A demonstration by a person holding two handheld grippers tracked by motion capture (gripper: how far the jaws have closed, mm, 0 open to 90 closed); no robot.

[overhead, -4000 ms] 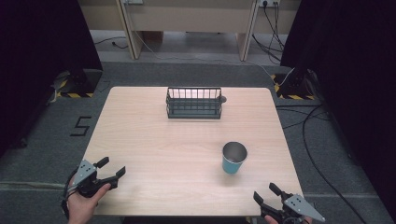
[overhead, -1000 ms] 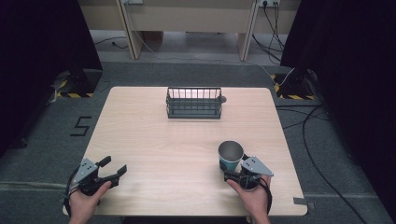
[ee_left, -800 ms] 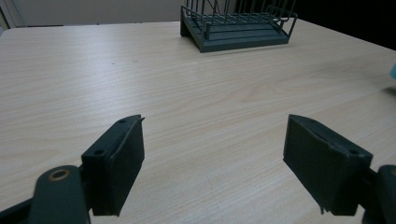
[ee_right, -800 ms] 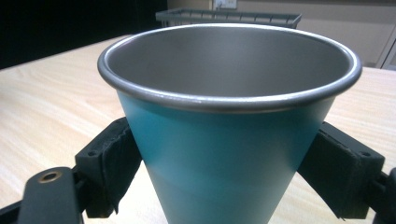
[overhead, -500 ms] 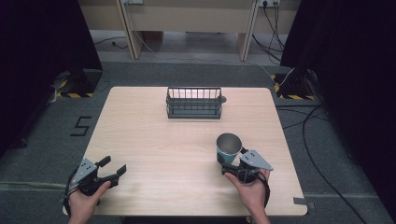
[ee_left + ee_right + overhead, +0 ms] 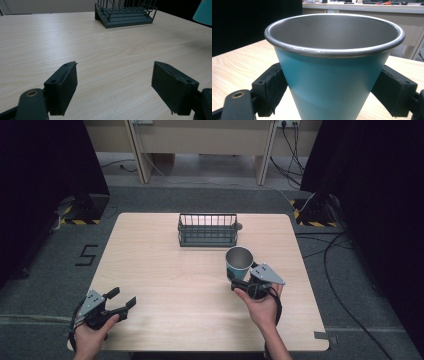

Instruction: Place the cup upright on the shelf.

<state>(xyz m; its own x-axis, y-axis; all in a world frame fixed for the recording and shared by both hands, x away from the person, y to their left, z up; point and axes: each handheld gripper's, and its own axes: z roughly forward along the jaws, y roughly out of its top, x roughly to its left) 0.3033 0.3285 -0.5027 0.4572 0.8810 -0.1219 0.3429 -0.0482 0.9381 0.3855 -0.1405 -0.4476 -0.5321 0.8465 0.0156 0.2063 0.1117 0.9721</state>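
Right of centre in the high view, teal metal cup (image 6: 239,263) sat clamped low on its sides between the jaws of right gripper (image 6: 248,284). Had been carried up-frame and lifted off the wooden table (image 6: 165,270) over the last second, closer to wire rack (image 6: 207,229); probably bound there. Lower left, left gripper (image 6: 116,301) idled wide open, holding nothing, well apart from the cup.

Even overhead light falls on the pale table (image 6: 165,270); black curtains on both sides stay dark. Shadows are soft. The cup (image 6: 334,67) looms sharp, its rim glinting; the background blurs.
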